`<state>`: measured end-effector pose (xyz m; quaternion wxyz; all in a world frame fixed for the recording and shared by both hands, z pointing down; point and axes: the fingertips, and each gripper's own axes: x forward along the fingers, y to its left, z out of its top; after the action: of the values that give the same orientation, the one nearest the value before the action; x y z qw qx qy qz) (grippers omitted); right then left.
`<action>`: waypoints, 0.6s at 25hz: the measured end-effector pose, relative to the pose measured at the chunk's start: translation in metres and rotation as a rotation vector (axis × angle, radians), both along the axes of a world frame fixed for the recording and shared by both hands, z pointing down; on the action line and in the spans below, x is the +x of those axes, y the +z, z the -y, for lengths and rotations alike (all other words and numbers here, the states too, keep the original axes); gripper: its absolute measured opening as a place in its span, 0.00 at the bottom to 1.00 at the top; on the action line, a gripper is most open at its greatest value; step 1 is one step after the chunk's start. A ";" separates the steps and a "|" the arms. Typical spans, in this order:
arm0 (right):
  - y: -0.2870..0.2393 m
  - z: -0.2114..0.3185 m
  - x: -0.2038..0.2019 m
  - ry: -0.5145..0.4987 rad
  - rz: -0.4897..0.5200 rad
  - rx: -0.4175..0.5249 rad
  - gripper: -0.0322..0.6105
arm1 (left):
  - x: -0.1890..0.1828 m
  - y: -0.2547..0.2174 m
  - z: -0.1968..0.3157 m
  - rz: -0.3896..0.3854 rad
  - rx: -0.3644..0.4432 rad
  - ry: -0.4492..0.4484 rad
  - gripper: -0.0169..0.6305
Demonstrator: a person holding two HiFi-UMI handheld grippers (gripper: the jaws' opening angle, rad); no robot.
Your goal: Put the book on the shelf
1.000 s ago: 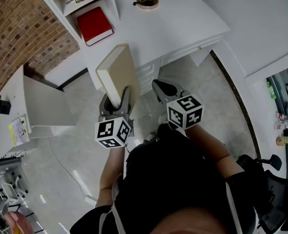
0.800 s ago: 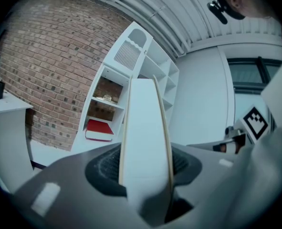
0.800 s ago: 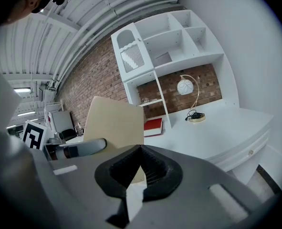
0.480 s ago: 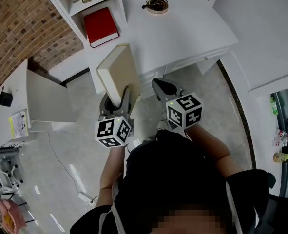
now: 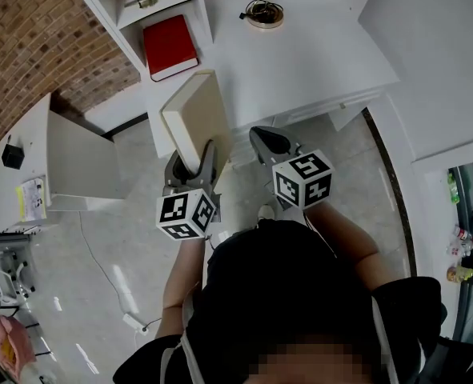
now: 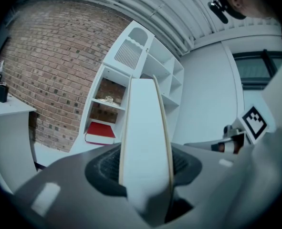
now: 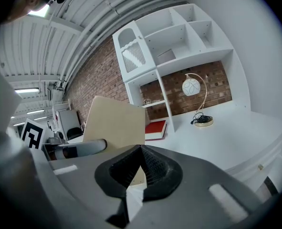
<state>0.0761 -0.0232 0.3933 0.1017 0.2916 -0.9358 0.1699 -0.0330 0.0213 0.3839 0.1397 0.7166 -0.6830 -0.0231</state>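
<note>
A cream-covered book (image 5: 196,118) stands on edge in my left gripper (image 5: 190,160), whose jaws are shut on its lower end. In the left gripper view the book's white page edge (image 6: 144,142) fills the middle between the pads. It is held over the desk's front edge, short of the white shelf unit (image 5: 132,10). A red book (image 5: 169,46) lies flat in the shelf's bottom compartment. My right gripper (image 5: 262,141) is shut and empty, just right of the cream book (image 7: 114,123), above the floor by the desk.
A white desk (image 5: 316,54) carries a lamp base with coiled cord (image 5: 265,14). A brick wall (image 5: 36,46) runs at the left. A second white table (image 5: 12,190) with a small black object stands at the far left. A metal object lies on the upper shelf.
Both grippers and the cream book have drifted toward the desk and shelf; the red book and lamp base now sit lower in the head view. Neither grip has changed.
</note>
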 end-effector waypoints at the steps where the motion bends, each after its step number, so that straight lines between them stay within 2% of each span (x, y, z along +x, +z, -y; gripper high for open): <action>1: -0.001 0.002 -0.001 -0.006 0.001 0.003 0.05 | 0.000 -0.001 0.002 0.002 0.000 -0.004 0.35; 15: 0.004 0.035 -0.007 -0.068 0.009 -0.003 0.05 | -0.003 0.000 0.027 0.013 -0.009 -0.066 0.35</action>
<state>0.0691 -0.0578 0.3974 0.1035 0.2588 -0.9453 0.1692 -0.0362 -0.0060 0.3840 0.1375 0.6931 -0.7073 -0.0198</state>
